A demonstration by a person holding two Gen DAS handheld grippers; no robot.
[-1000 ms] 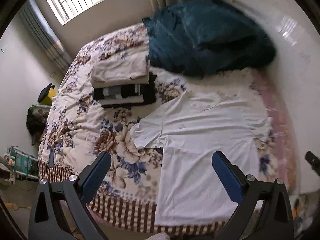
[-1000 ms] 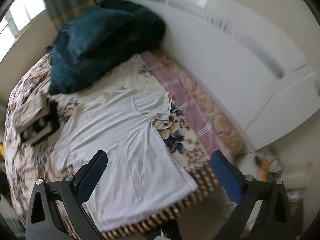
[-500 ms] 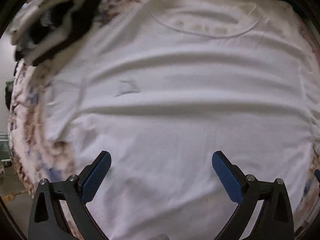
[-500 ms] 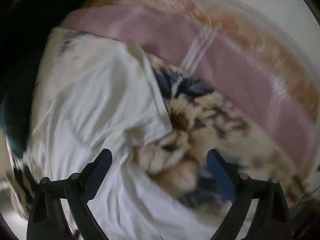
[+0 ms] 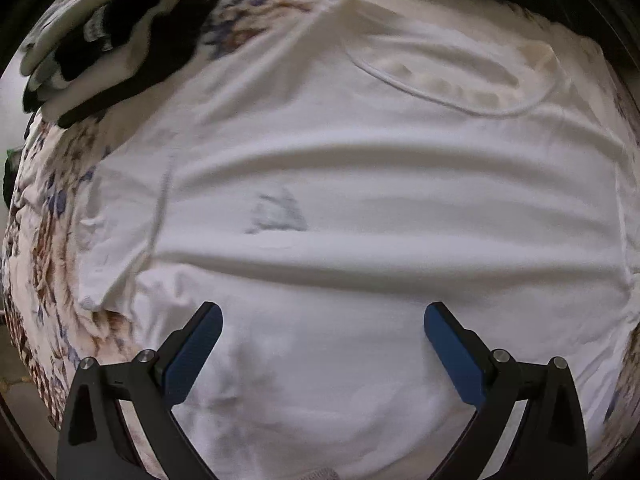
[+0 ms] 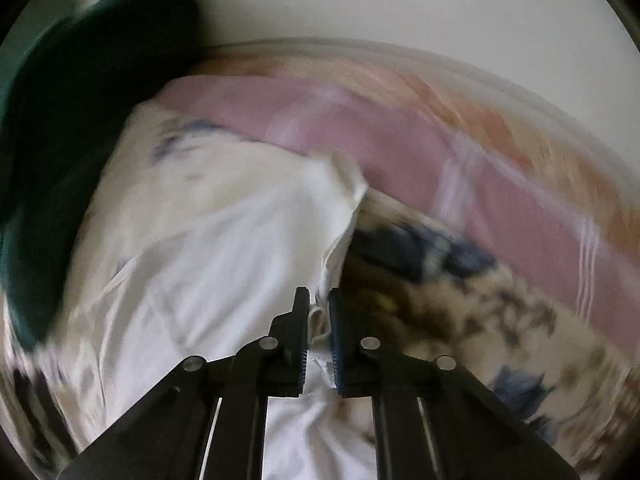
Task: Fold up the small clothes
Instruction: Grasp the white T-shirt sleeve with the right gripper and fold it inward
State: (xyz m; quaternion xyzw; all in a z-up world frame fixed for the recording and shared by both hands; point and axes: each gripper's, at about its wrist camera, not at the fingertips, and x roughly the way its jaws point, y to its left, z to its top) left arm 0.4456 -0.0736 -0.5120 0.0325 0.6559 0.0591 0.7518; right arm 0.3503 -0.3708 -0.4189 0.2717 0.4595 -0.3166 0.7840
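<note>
A white T-shirt lies spread flat on the floral bedspread, neckline at the far side. My left gripper is open and empty, hovering close over the shirt's lower body. In the right wrist view, my right gripper is shut on the edge of the shirt's right sleeve, with white cloth bunched between the pads. The view is motion-blurred.
A stack of folded clothes, black and white, sits on the bed at the far left. A dark teal blanket lies at the head of the bed. A pink strip of sheet and the white wall run along the right.
Both grippers dropped from high above the bed to close over the shirt. The right gripper went from open to shut on the sleeve edge. The left gripper stayed open.
</note>
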